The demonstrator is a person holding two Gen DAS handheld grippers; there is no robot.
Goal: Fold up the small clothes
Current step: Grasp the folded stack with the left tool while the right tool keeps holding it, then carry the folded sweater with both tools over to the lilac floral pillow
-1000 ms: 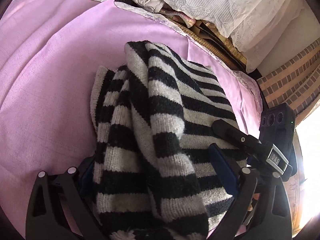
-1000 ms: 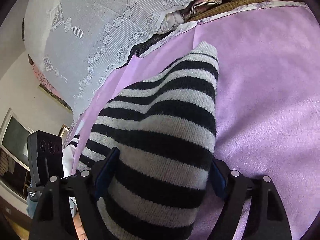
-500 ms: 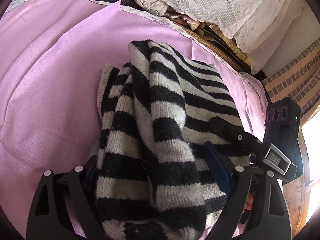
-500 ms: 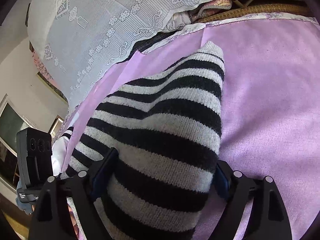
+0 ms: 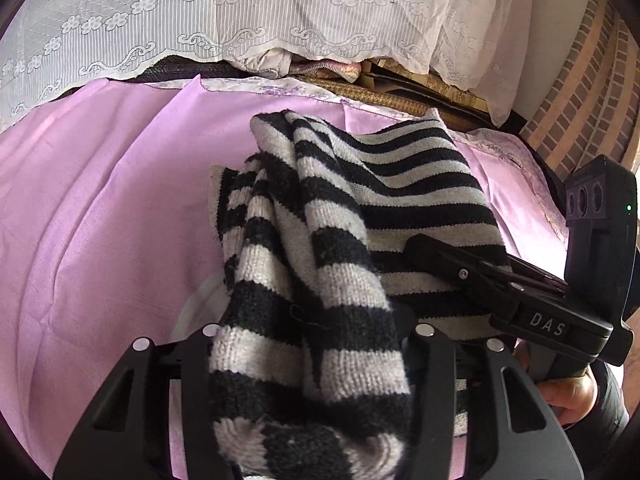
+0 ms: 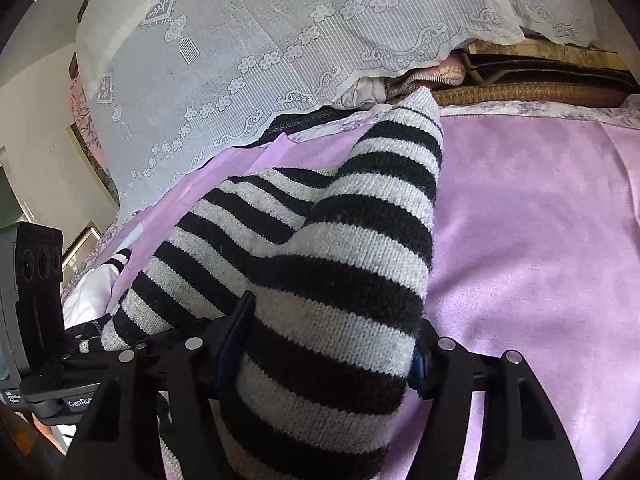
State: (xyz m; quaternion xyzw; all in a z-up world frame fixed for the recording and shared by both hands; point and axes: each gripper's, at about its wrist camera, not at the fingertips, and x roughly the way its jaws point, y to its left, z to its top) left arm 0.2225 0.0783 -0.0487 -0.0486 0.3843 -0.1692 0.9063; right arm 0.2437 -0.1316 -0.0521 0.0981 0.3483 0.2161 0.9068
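A black-and-grey striped knit garment [image 5: 328,216] lies bunched on the pink sheet [image 5: 100,220], its near end raised into both grippers. In the left wrist view my left gripper [image 5: 310,332] has a thick fold of it between its jaws, which are closing and pressing on the knit. The right wrist view shows my right gripper [image 6: 332,332] closing on another part of the garment [image 6: 360,240], pads against the knit. The right gripper's black finger [image 5: 480,276] rests on the stripes at the right.
A white lace cloth [image 5: 240,20] hangs over piled bedding along the far edge of the sheet. A brick wall [image 5: 580,92] stands at the far right. Something white [image 6: 92,292] lies by the sheet's left edge. A hand [image 5: 568,396] holds the right gripper.
Both grippers' jaws have narrowed onto the knit. Both views have tilted up, showing more lace cloth, and the garment's near end has lifted and bunched.
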